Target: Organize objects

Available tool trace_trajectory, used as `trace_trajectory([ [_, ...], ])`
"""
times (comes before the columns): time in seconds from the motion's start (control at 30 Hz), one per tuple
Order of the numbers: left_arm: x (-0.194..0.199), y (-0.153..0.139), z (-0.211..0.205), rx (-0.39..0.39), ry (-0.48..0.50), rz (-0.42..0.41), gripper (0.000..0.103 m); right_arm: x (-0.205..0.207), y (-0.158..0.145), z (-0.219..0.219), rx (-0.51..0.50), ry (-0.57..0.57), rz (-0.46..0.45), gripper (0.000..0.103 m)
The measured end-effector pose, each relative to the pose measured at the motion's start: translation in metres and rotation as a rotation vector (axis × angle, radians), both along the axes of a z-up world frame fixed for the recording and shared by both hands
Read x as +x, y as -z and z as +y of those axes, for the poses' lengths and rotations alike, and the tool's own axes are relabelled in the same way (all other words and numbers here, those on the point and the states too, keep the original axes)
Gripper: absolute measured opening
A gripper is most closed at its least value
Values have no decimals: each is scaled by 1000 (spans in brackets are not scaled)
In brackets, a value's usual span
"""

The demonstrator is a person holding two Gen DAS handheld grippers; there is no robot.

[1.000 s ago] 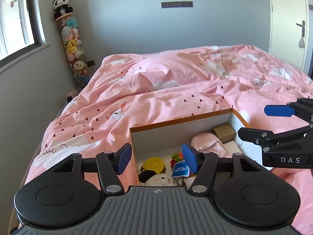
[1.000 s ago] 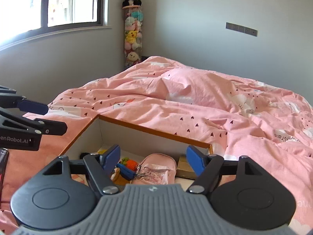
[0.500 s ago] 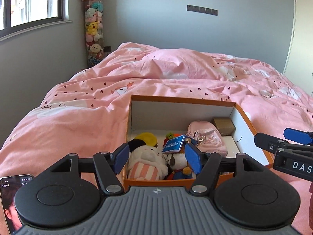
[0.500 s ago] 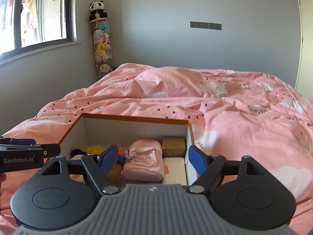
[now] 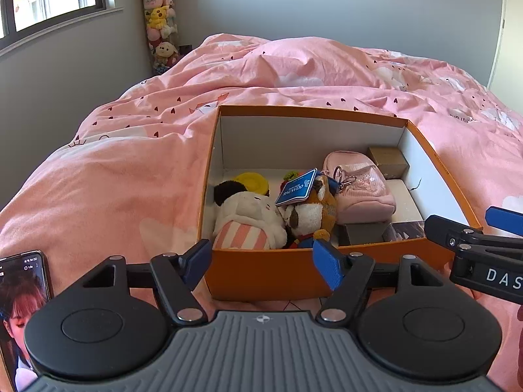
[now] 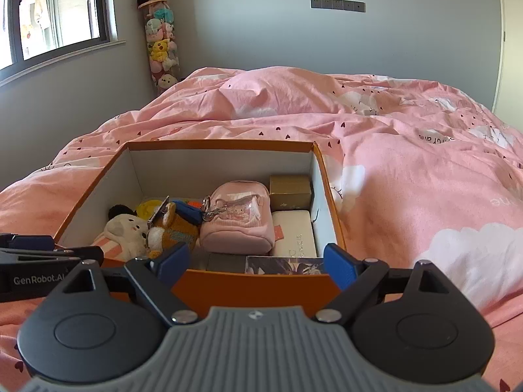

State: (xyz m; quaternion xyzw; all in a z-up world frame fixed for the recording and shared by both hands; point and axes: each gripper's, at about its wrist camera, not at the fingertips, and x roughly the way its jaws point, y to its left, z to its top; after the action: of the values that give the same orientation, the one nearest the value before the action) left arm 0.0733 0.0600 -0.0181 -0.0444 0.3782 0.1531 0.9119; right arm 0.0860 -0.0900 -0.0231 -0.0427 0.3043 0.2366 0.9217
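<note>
Orange cardboard box (image 5: 268,271): open-topped, white inside, resting on the bed's pink heart-print duvet (image 5: 130,170); now seen from higher and closer than half a second ago, so the whole floor of the box is exposed to both wrist views.
Contents, left half: cream plush toy with a pink-striped body (image 5: 248,222), a brown-and-white plush animal (image 5: 313,212) carrying a blue paper tag (image 5: 295,187), and a yellow round item (image 5: 251,181) behind them; all lie loosely piled and touching.
Contents, right half: pink fabric pouch with a metal clasp (image 6: 237,225), gold-brown small carton (image 6: 289,191) in the far right corner, white flat case (image 6: 294,232) just beside the pouch, grey block (image 6: 225,264) and a printed card (image 6: 284,266) against the near wall.
Left claw (image 5: 261,263): released, blue pads spread wide, nothing between them, poised at the near wall over the plush side.
Right claw (image 6: 253,266): released, likewise holding nothing, poised at the near wall over the pouch side.
Change over the last second: both claws have swung from a low oblique view across the bed to a squared-up position facing the box.
Meaning for the task: everything visible sits inside the box; this fits either an approach for sorting or a final check after packing.
Periphery: black smartphone with a lit screen (image 5: 23,310) lies on the duvet, left of the left claw.
</note>
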Motion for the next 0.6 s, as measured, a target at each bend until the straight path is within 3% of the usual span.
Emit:
trace_trajectory([
  [0.6,-6,-9,-7,22,0,-31,84,0,-1,2,8,7,-5,91],
])
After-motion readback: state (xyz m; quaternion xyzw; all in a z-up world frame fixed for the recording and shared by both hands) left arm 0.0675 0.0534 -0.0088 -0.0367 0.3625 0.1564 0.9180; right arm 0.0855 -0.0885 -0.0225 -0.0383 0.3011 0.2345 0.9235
